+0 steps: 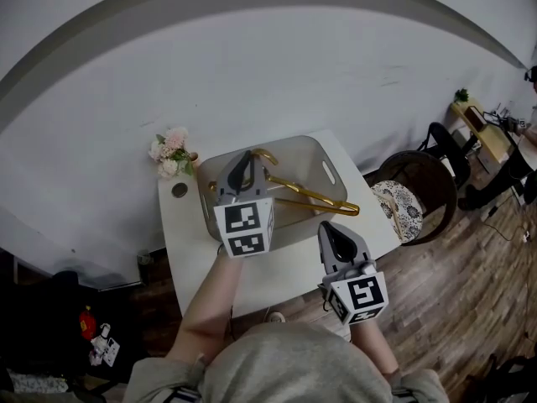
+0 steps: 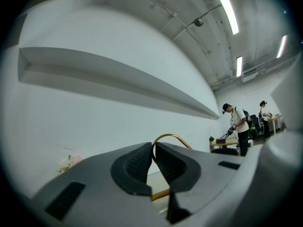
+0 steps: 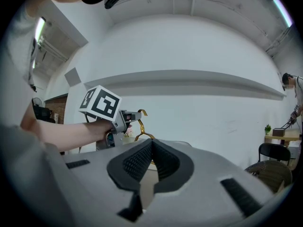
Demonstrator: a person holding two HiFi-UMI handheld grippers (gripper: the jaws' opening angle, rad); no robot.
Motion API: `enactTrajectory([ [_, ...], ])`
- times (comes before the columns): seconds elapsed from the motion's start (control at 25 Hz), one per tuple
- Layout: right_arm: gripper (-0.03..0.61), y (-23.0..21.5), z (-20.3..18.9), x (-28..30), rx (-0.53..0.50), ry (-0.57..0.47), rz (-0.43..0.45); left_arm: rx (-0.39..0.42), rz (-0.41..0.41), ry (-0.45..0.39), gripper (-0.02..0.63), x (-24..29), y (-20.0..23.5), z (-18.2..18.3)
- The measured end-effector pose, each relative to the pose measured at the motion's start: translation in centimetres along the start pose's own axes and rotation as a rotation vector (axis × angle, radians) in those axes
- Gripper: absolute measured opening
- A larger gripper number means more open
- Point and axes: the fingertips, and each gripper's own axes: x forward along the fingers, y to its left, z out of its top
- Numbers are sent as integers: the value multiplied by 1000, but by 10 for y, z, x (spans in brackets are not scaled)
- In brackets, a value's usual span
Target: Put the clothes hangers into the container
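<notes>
Only the head view shows the whole layout: a white table (image 1: 189, 250) carries a grey container (image 1: 334, 162), and a gold hanger (image 1: 310, 196) lies slanted over its opening, one arm reaching towards the right rim. The left gripper (image 1: 245, 159) is above the container's left part, at the hook end of the hanger. The right gripper (image 1: 330, 229) hangs over the table's near edge, just beside the container and apart from the hanger.

The left gripper view settles the grip. There the left gripper (image 2: 153, 148) has its jaws pressed together on the gold wire, with the hook (image 2: 173, 137) arching up behind them.

The right gripper view shows the right gripper (image 3: 151, 145) with its pads meeting and nothing held. Beyond them are the other tool and the hanger (image 3: 137, 126).

Pink flowers (image 1: 170, 151) sit at the table's far left corner. From above, the left tool covers the spot where the pads meet the wire. Both gripper views hide most of the container behind their own jaws.
</notes>
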Motion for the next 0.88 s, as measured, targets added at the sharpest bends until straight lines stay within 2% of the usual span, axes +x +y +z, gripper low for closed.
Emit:
enactTrajectory([
  [0.28,3,5,0,4,7,11,23,34,-7,106,21,-4,5,-26],
  [0.4,3,5,-2,9,-1,-21,34,43,-17,150,21,-7,5,-38],
  [0.64,3,12,-4,15,5,-11,51,15,-33,220,21,-17,10,-56],
  [0.88,3,22,-5,20,7,1,64,-14,-69,253,21,-26,10,-61],
])
